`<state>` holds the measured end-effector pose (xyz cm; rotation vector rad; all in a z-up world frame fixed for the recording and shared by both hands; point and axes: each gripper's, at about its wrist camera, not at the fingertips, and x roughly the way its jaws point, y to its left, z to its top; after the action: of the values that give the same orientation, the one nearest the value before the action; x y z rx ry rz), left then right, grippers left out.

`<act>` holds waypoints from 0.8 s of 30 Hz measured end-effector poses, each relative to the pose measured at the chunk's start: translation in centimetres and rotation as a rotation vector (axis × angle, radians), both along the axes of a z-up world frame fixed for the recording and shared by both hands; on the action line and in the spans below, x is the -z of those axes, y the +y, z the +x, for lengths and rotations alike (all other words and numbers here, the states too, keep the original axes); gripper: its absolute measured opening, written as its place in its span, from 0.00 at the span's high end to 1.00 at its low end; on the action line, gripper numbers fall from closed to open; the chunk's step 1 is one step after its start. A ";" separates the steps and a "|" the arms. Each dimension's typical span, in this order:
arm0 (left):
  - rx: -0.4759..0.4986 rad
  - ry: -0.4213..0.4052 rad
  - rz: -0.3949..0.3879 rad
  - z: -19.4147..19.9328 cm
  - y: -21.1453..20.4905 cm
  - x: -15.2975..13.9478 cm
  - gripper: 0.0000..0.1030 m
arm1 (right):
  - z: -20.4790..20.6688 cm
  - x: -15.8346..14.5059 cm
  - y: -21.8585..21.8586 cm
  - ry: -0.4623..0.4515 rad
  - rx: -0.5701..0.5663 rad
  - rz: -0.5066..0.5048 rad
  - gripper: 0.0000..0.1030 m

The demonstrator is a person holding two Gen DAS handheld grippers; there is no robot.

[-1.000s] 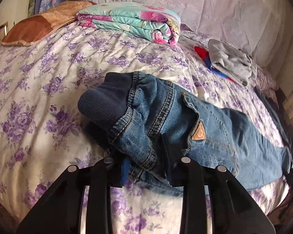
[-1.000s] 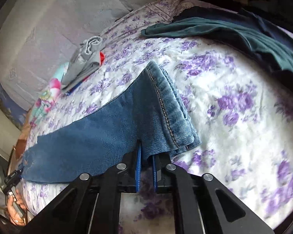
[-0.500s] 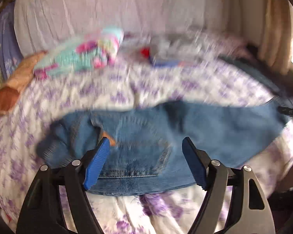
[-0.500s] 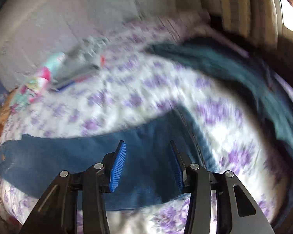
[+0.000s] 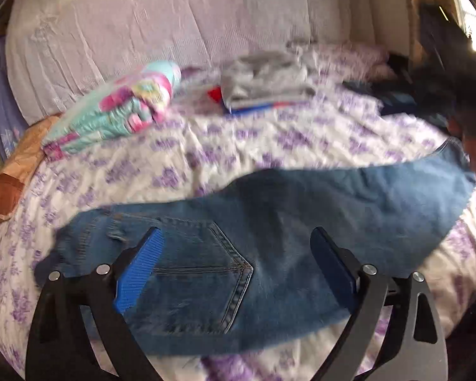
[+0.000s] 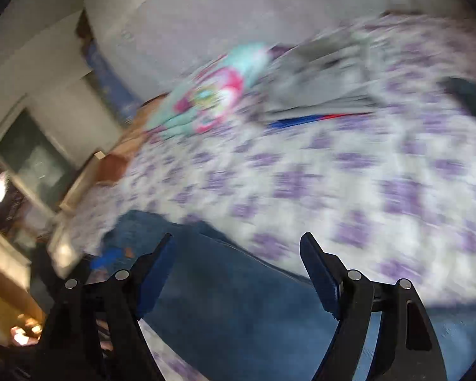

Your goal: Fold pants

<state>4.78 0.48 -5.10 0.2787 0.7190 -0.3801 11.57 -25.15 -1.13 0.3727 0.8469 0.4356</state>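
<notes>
Now released, the jeans (image 5: 285, 222) lie flat across the near edge of the bed (image 5: 269, 139), folded lengthwise with one leg over the other, where a second ago each end was pinched between closed jaws. The left gripper (image 5: 234, 254) hangs above the seat, its jaws opening with nothing clamped between the ribbed blue pads (image 5: 139, 270); the right gripper (image 6: 236, 266) likewise stands off the leg end, jaws opening over bare denim. That suggests the lengthwise fold is set and a crosswise fold, cuffs toward waist, is probably next. The denim is mid-blue and heavy, with orange-stitched seams tracing a pointed back pocket (image 5: 206, 282). The quilt beneath is soft, white with purple flowers. Farther back rest a folded turquoise-and-pink blanket (image 5: 120, 108) and a grey folded garment (image 5: 263, 82), both well apart from the pants.
</notes>
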 end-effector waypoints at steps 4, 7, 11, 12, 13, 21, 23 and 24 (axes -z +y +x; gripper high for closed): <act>-0.023 0.091 0.020 1.3 -0.1 3.6 0.10 | 7.9 5.2 5.4 0.234 -0.163 0.103 0.28; -0.019 0.077 0.001 0.6 0.3 3.6 0.10 | 8.7 8.1 7.3 0.374 -0.274 0.152 0.32; 0.003 0.080 -0.047 0.7 0.6 3.6 0.06 | 6.8 7.9 7.4 0.382 -0.383 0.266 0.32; 0.009 0.085 -0.057 0.7 0.6 3.7 0.05 | 7.0 7.8 7.2 0.389 -0.381 0.291 0.31; 0.011 0.088 -0.061 0.9 0.5 3.8 0.05 | 7.1 8.1 7.0 0.415 -0.374 0.319 0.30; 0.010 0.090 -0.074 1.1 0.3 3.7 0.05 | 8.4 5.3 8.0 0.337 -0.396 0.271 0.35; 0.009 0.089 -0.071 1.0 0.2 3.7 0.05 | 8.6 6.0 8.7 0.361 -0.349 0.188 0.36; 0.008 0.088 -0.071 1.1 0.3 3.7 0.05 | 8.8 6.5 9.1 0.376 -0.338 0.168 0.41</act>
<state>5.84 0.74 -8.81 0.1987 0.7895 -0.4271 20.38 -16.07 -7.63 0.4774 1.2512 0.7688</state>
